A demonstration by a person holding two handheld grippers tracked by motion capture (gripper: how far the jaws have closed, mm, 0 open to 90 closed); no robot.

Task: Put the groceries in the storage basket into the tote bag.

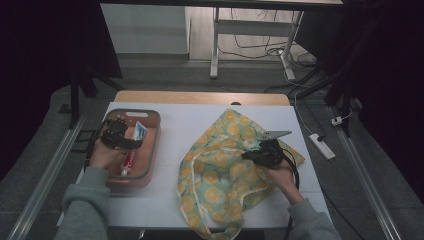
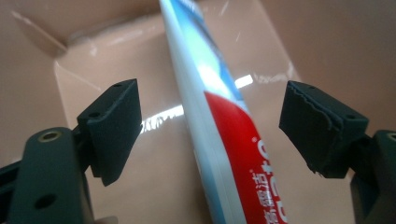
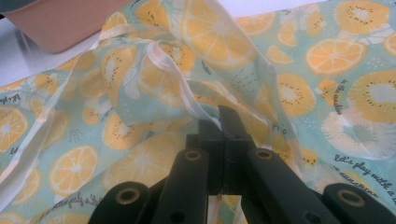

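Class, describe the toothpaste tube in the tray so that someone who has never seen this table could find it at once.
On the white table, look left to the shallow salmon-pink plastic tray. Inside it lies a long red, white and blue toothpaste tube, between the open jaws of the left gripper, which do not touch it. Its glossy red band with white lettering sets it apart from the plain tray around it.

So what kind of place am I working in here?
Probably a lab or recording workspace: a white-topped table on a bare grey floor, dark curtains around, and loose cables with a power strip behind.
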